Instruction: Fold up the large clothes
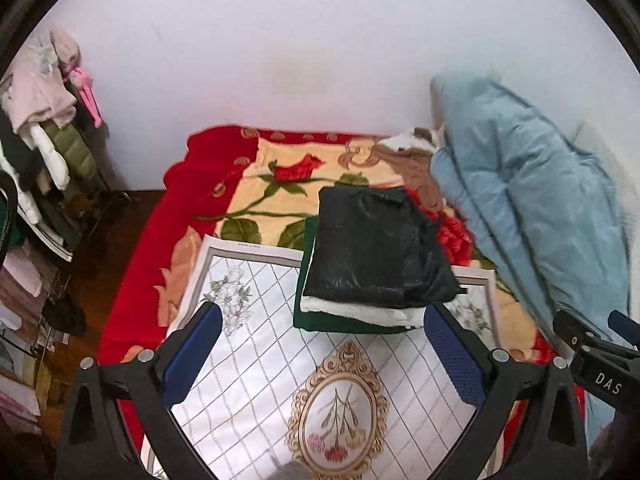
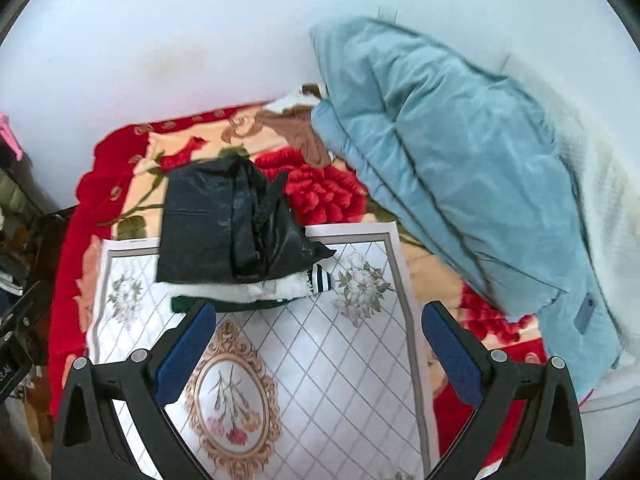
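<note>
- left gripper and right gripper: both held with fingers spread wide, nothing pinched, above the near half of the white mat.
- black jacket lies folded over the mat's far edge, atop a green garment; white fleece lining shows along the near edge.
- in the right view a black flap and a striped cuff stick out on the stack's right side; judged to be the bit left to tidy.
- flap should be pinched near its tip and tucked under, stack pinned by the other gripper.
- blue coat, heaped by the bed's right edge, is likely next.
</note>
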